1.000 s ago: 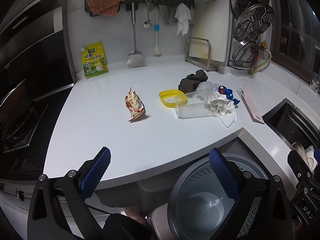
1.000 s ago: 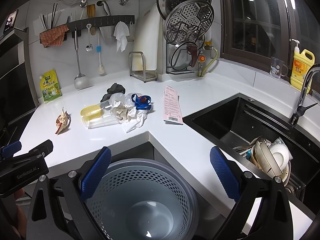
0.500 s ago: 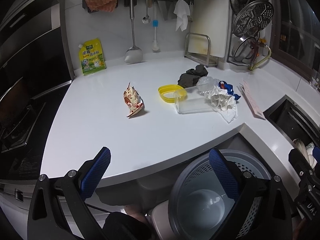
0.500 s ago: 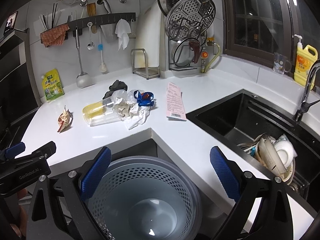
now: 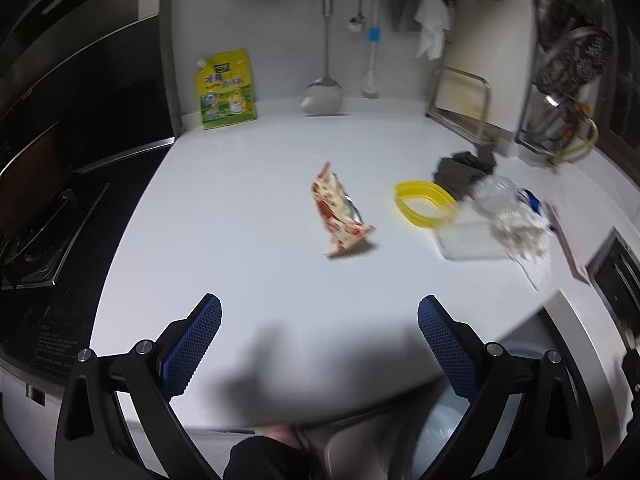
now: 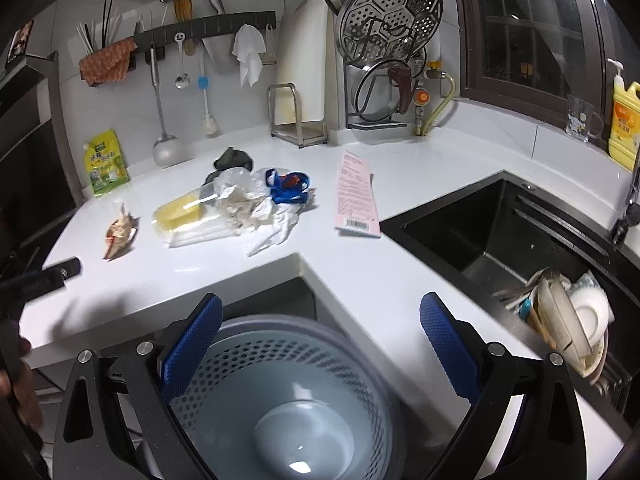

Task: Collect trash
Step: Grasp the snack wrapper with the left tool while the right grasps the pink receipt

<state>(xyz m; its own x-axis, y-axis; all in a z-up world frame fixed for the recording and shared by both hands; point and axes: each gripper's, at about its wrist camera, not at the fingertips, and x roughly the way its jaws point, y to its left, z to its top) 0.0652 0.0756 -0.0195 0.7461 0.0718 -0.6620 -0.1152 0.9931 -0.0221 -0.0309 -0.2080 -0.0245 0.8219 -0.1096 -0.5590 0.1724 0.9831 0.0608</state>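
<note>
A crumpled red-and-white snack wrapper (image 5: 340, 216) lies on the white counter (image 5: 248, 272), ahead of my open, empty left gripper (image 5: 320, 344). It also shows in the right wrist view (image 6: 120, 231). To its right lie a clear plastic cup with a yellow lid (image 5: 424, 204), crumpled tissue (image 6: 264, 216), a clear bag, a blue wrapper (image 6: 290, 188) and a dark rag (image 6: 232, 160). A pink receipt (image 6: 356, 196) lies near the sink. My right gripper (image 6: 320, 344) is open and empty above the grey perforated trash bin (image 6: 288, 400) below the counter corner.
A black sink (image 6: 520, 248) holding dishes (image 6: 568, 320) is at the right. A yellow-green pouch (image 5: 226, 88) leans on the back wall. Utensils hang on a rail (image 6: 200, 32). A stove (image 5: 36, 216) is at the left. A yellow detergent bottle (image 6: 624, 124) stands on the sill.
My left gripper has moved forward over the counter toward the snack wrapper; the bin has slid mostly out of its view. My right gripper has barely moved.
</note>
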